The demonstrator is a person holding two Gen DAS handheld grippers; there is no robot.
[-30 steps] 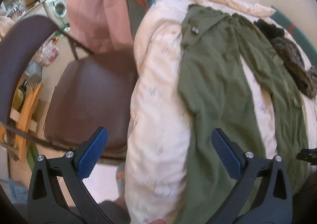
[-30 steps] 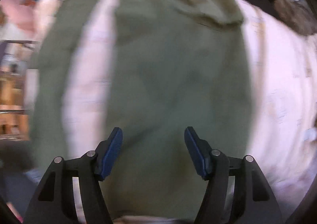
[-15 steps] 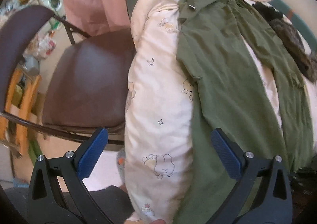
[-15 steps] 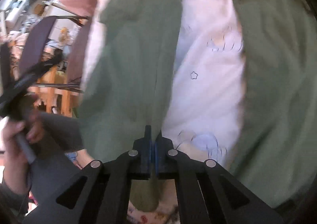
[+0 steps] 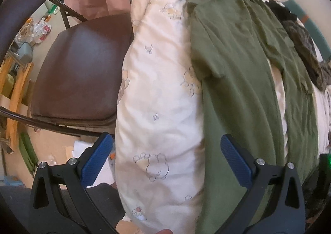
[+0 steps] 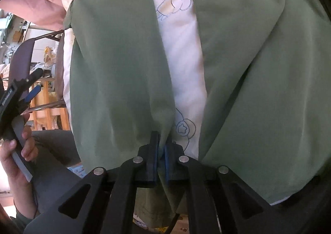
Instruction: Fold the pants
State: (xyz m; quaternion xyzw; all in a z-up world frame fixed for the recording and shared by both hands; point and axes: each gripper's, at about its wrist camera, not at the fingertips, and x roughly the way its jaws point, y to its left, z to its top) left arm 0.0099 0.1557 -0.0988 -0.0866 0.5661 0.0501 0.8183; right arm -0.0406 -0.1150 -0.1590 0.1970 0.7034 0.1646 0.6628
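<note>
A cream quilt [image 5: 161,97] printed with cartoon animals covered the bed, its far end cut off by the lens. The olive pants [image 5: 238,81] lay lengthwise on it, both legs running toward the cameras, the hems hidden below the frame. A brown chair [image 5: 78,72] stood beside the bed. The left gripper [image 5: 165,161] hung spread wide over the quilt's edge, gripping nothing. The right gripper [image 6: 160,151] pinched one leg's inner edge, its jaws easing apart slightly, cloth between the pads.
</note>
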